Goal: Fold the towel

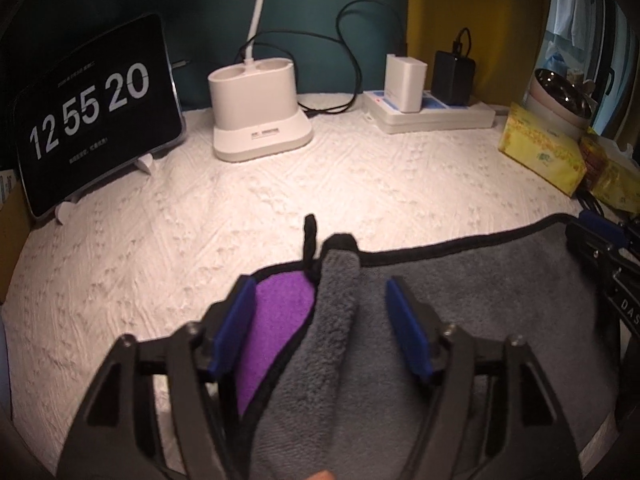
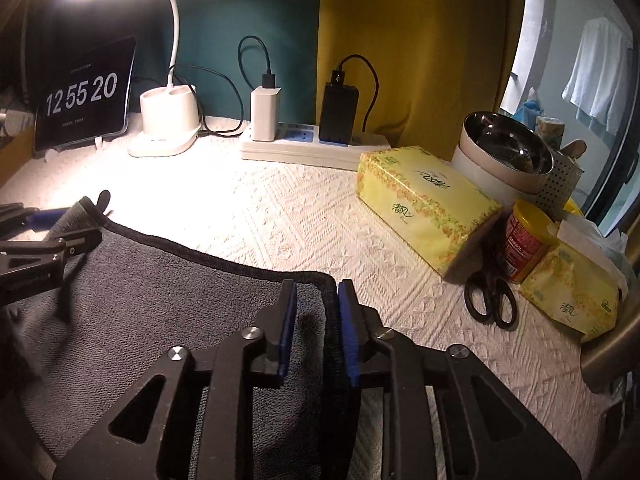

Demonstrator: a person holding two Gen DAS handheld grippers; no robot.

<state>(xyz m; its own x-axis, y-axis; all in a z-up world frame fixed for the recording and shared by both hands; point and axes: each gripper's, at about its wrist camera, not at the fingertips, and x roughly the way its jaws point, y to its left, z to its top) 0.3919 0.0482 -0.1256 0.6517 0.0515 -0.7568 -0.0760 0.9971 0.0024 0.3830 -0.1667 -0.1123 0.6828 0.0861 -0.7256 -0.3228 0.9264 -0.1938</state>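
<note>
In the left wrist view, the grey towel [image 1: 460, 312] is seen spread on the white textured worktop [image 1: 200, 220] at its near edge, its long axis running left to right along that edge and its black-bound hem facing the back. At the towel's left end a corner is turned up, so that the purple underside [image 1: 276, 320] is exposed, and a raised ridge of grey cloth stands between the fingers of the left gripper [image 1: 320, 332]. That gripper is held wide apart, with neither blue pad pressed against the ridge. At the back of the worktop a clock [image 1: 92, 116] and a white lamp base [image 1: 260, 120] are seen.

In the right wrist view, the towel's right end is seen, with its far right corner rounded. The right gripper [image 2: 318, 320] is nearly closed, and the towel's right hem is pinched between its blue pads. Scissors [image 2: 492, 300] and a yellow tissue pack [image 2: 424, 204] lie towards the worktop's right edge.
</note>
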